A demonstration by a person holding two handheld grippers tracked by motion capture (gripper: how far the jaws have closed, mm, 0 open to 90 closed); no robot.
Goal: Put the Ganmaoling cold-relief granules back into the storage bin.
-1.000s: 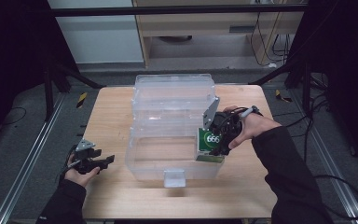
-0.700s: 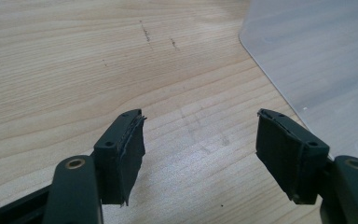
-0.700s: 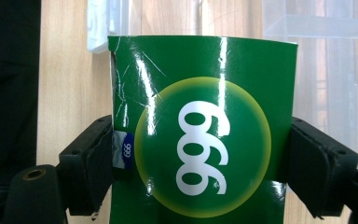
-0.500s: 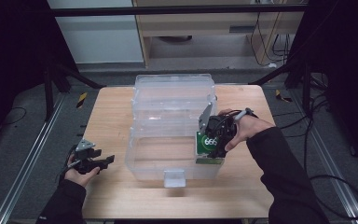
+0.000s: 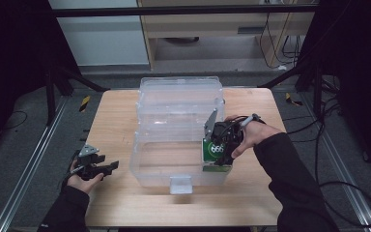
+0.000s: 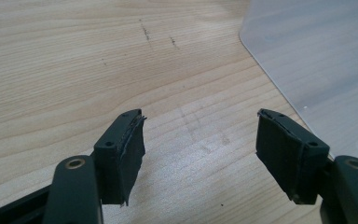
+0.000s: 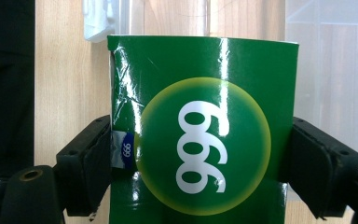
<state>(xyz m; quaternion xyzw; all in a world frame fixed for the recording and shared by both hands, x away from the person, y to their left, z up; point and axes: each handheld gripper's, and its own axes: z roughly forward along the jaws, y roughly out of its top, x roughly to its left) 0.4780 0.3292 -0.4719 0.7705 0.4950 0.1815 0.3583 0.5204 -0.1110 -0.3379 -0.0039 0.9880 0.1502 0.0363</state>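
Note:
A green box with a yellow-rimmed circle and white "999" sits between the jaws of my right gripper, which press on its two sides. From above, the green box hangs inside the right end of a clear plastic bin, with the right gripper over it. My left gripper rests low at the table's left front, jaws wide apart. In the left gripper view its fingertips frame bare wood, with nothing between them in the left gripper.
The wooden table holds the clear bin at its middle; a white latch sticks out of the bin's near wall. The bin's corner lies just ahead and right of the left jaws. Metal rails run beside the table on the floor.
My right gripper with the green box has shifted slightly left and down into the bin. The left hand has not moved.

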